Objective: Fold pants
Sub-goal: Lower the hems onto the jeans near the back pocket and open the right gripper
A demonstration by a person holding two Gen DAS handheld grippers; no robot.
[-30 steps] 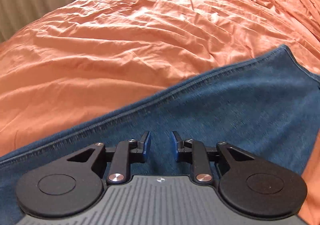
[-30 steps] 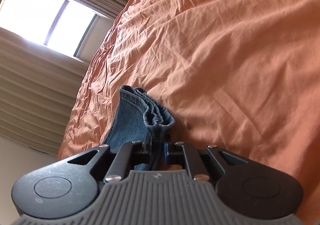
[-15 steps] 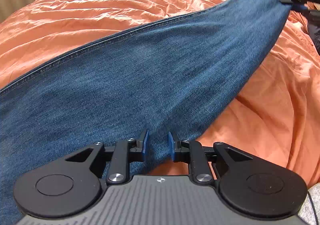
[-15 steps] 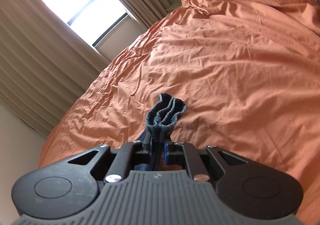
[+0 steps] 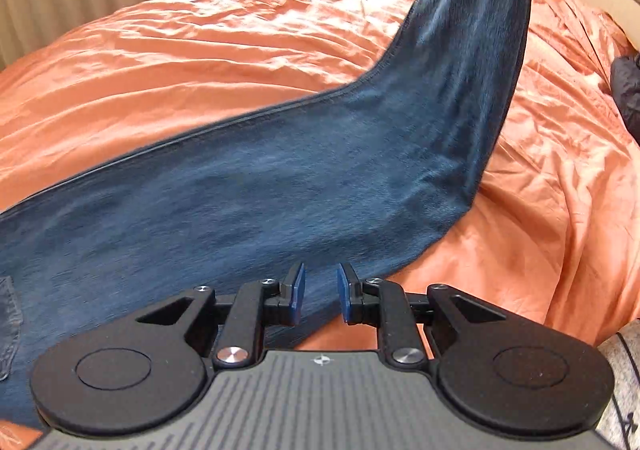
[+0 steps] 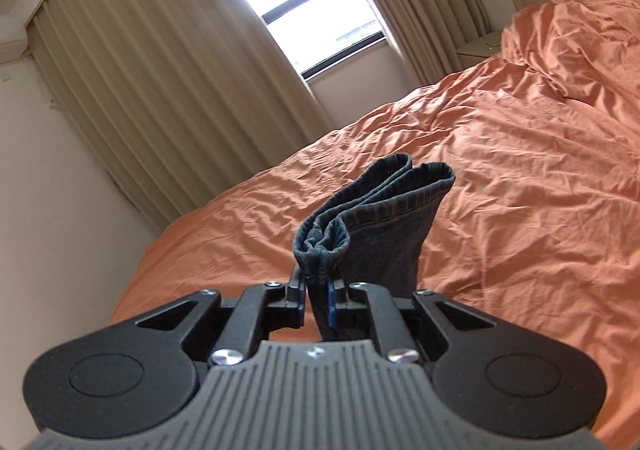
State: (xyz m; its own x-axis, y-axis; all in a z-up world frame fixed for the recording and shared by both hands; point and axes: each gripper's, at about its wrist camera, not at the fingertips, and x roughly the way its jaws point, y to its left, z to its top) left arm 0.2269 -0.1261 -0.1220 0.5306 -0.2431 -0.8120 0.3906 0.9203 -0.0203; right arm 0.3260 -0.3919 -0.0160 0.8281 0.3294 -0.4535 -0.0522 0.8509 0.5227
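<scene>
your right gripper point(image 6: 316, 296) clamps the jeans point(image 5: 280, 186) by both hems, lifted far right over the orange bedspread point(image 5: 200, 50), while your left gripper point(image 5: 320, 294), narrowly open and empty, hovers nearest their near edge.

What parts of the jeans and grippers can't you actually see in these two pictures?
- Waistband of the jeans: left wrist view, cut off at the left edge.
- Right gripper pads' contact: right wrist view, bunched hems cover it.
- Bedspread under the jeans: hidden by denim.
- Left gripper: nothing between its pads.
</scene>
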